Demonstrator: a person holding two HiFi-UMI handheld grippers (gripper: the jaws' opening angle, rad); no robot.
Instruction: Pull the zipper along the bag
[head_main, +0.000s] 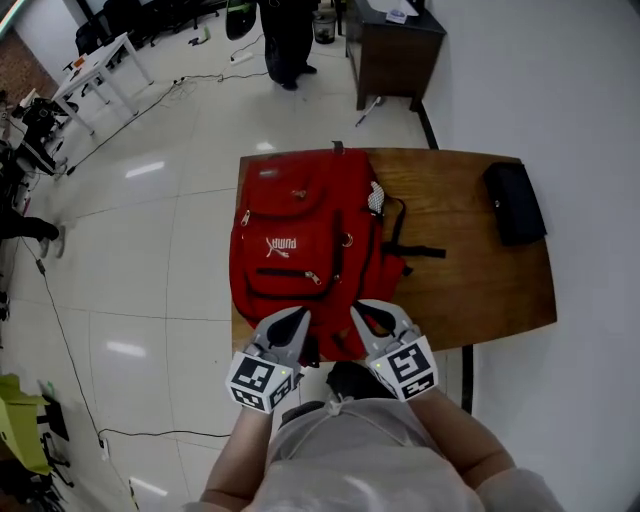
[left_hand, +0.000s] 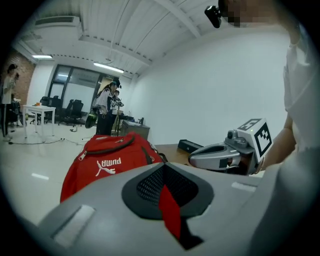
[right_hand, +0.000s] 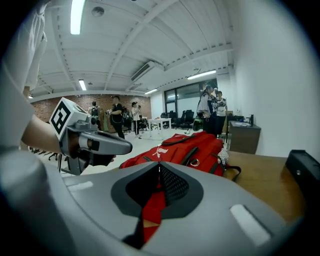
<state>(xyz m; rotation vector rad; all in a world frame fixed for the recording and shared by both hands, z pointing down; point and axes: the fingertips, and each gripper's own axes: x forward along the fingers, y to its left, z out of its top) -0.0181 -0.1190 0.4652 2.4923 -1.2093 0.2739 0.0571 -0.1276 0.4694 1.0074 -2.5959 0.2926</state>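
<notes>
From the head view, a red cloth backpack (head_main: 300, 230) lies flat on a brown wooden table (head_main: 470, 270). A flat black pouch (head_main: 515, 200) sits well apart from it, on the right side. The left claw (head_main: 292, 322) and the right claw (head_main: 375, 315) hang side by side over the near end of the backpack. A small silver zipper pull (head_main: 245, 216) shows on the far left side of the backpack. Neither claw is near it, so the pulling does not look like it has begun.

In the left claw view, the left claw (left_hand: 164, 167) is pinched narrow and holds nothing. The red strip in its slit is only the backpack (left_hand: 105, 160) farther off. The zipper pull (left_hand: 81, 156) hangs on the left side of the backpack. The right claw (left_hand: 197, 159) floats just beside, over the table (left_hand: 172, 150).

In the right claw view, the right claw (right_hand: 159, 167) is pinched narrow too, with nothing in it. The backpack (right_hand: 185, 145) lies ahead, and the left claw (right_hand: 125, 147) is to one side.

To do this well, one claw should likely open first, then go over to the little pull and close right on it. The other claw could press the cloth near the zipper so the backpack does not slide. The pull should go slow and straight along the zipper line.
</notes>
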